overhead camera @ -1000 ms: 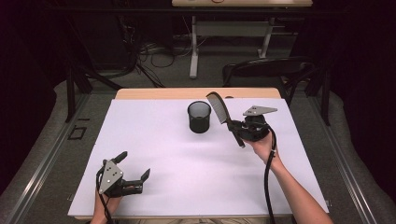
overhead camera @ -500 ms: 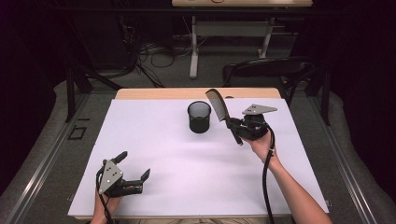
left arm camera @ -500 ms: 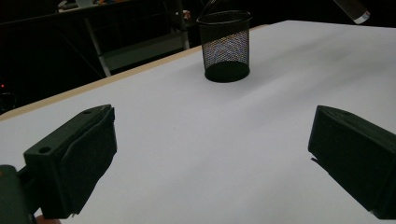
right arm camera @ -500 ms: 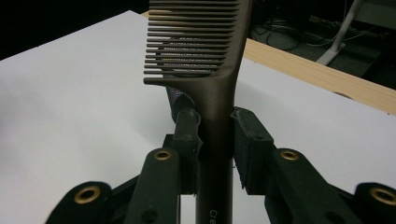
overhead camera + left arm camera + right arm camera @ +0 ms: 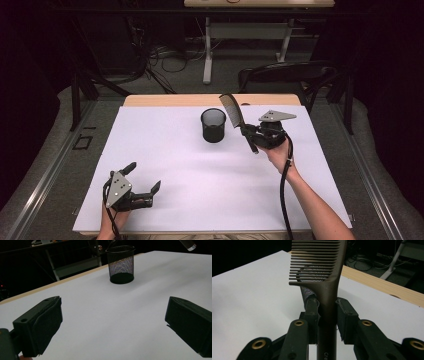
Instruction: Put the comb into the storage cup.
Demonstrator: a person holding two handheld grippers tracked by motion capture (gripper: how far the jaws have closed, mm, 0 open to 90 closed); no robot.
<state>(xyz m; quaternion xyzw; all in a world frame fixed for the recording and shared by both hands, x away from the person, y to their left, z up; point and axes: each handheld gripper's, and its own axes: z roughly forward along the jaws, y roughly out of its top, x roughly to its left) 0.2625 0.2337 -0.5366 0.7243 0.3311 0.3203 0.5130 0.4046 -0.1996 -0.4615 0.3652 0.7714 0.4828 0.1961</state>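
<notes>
— Where is the comb (image 5: 325,277) now?
— Between the jaws of the right gripper (image 5: 255,134), clamped at its handle, teeth end up. It has moved a little closer to the mesh cup (image 5: 213,125), which stands just beyond the jaws.
— And the left gripper (image 5: 142,182)?
— Same place near the table (image 5: 200,190) edge, jaws wide apart, nothing between them.

Combs: 1 (image 5: 233,113)
Mesh cups: 1 (image 5: 213,125)
Grippers: 2, left gripper (image 5: 141,180), right gripper (image 5: 248,132)
Tables: 1 (image 5: 165,150)
</notes>
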